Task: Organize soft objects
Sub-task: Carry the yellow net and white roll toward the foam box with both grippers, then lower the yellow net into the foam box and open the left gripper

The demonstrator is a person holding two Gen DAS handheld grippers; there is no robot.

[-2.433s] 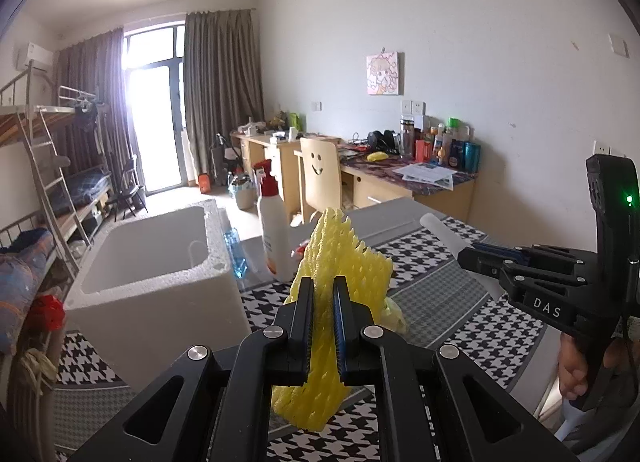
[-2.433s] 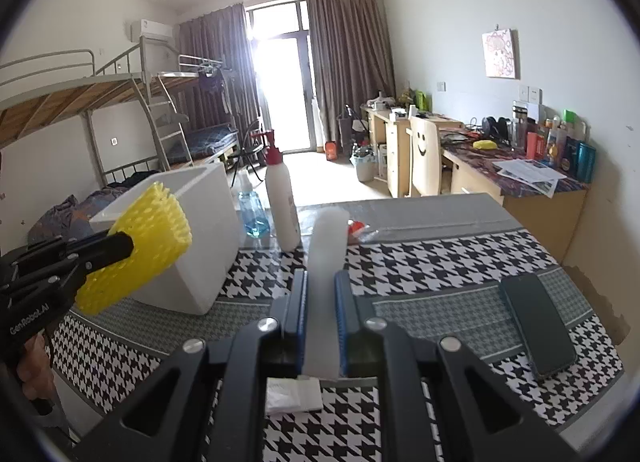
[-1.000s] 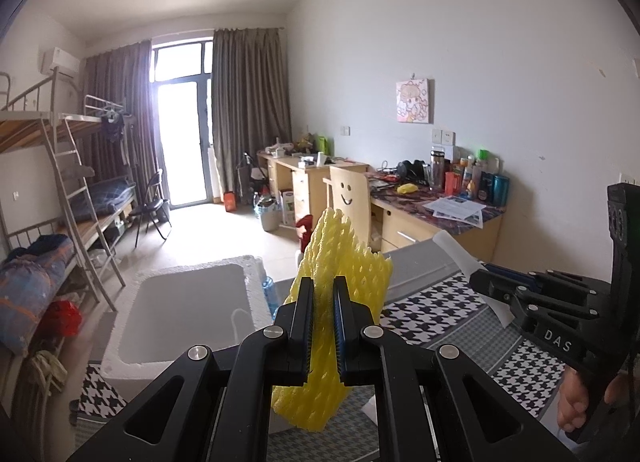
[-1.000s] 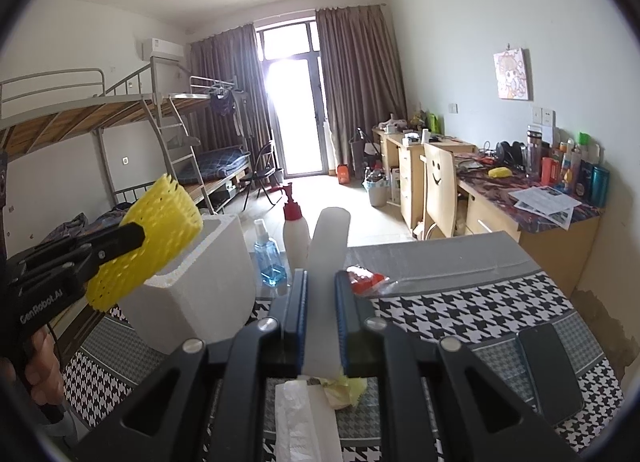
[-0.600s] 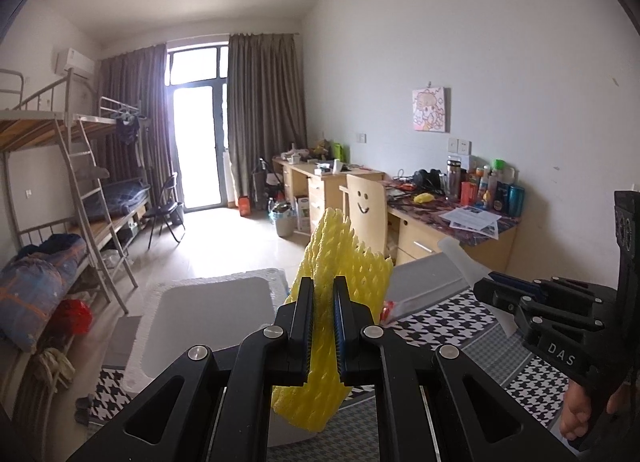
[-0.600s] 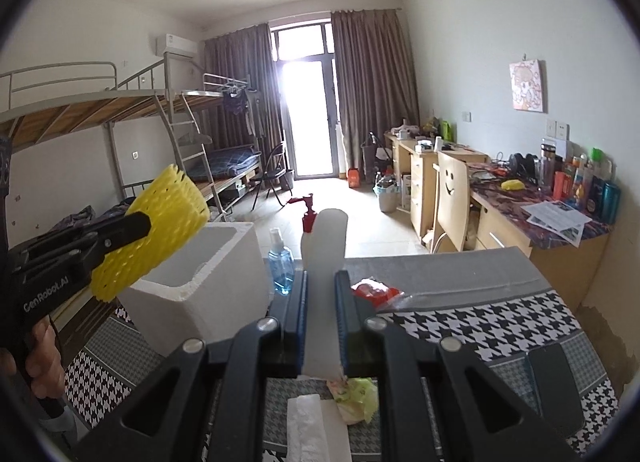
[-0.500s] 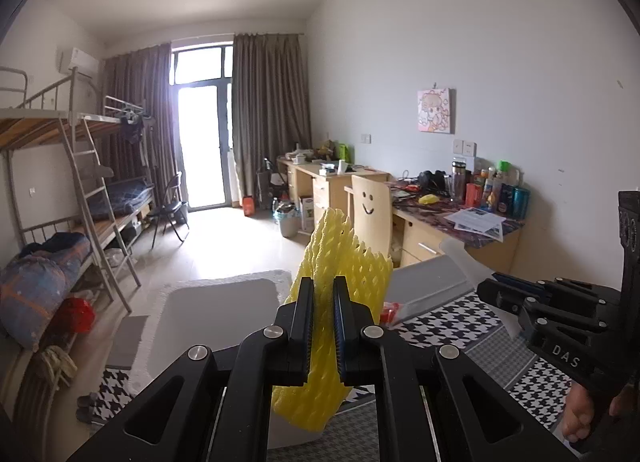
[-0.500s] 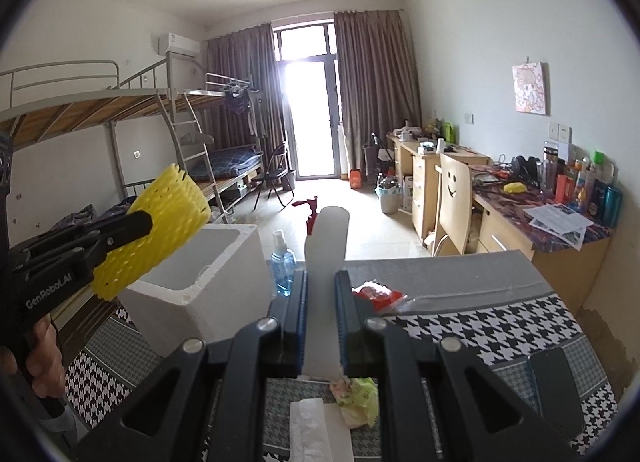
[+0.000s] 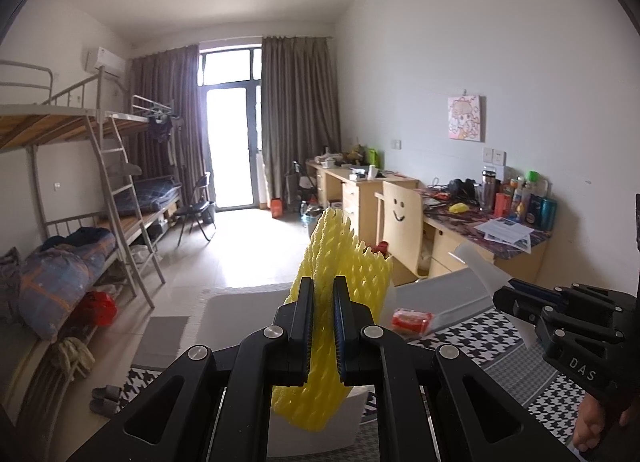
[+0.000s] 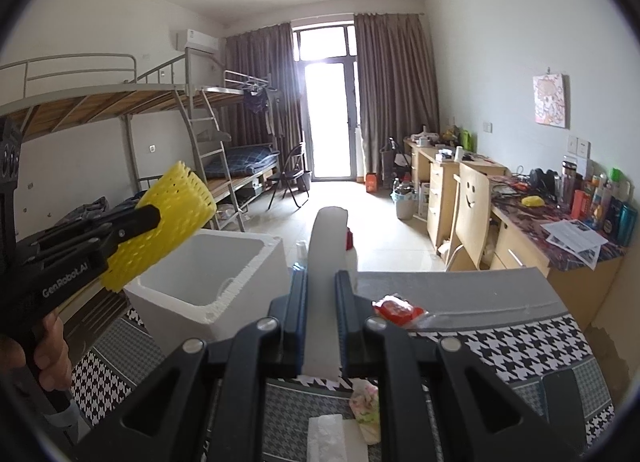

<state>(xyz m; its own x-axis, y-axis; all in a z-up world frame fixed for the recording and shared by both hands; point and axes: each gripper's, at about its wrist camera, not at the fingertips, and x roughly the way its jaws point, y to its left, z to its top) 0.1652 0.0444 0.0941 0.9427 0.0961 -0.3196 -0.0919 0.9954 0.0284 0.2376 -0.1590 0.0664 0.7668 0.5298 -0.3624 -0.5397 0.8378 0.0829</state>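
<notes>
1. The left gripper (image 9: 320,294) fills the lower centre of its own view, jaws clamped on a yellow foam net sleeve (image 9: 340,262) that stands up between the fingers and hangs out below them

2. In the right wrist view the same left gripper (image 10: 148,217) juts in from the left edge, and a hand (image 10: 44,350) at the lower left grips its handle; the yellow sleeve (image 10: 168,221) sits at centre left of the frame, up over the near left corner of the white foam box (image 10: 208,282)

3. The right gripper (image 10: 322,282) occupies the lower centre of its view, jaws pinched tight on a white foam strip (image 10: 326,262) that rises upright between the fingers and curves at its top

4. In the left wrist view the right gripper (image 9: 508,298) shows at the right edge, the white strip (image 9: 476,262) poking up and to the left from it

5. The open white foam box stands on the houndstooth tablecloth (image 10: 520,346), left of centre in the right wrist view

6. A red packet (image 10: 394,310) lies on the cloth just right of the right gripper's fingers; a crumpled pale wrapper (image 10: 366,410) and a white tissue (image 10: 332,438) lie at the bottom centre

7. Beyond the table, bunk beds (image 10: 120,109) fill the left, a bright balcony door (image 10: 328,117) the middle, and cluttered desks (image 10: 560,229) the right
</notes>
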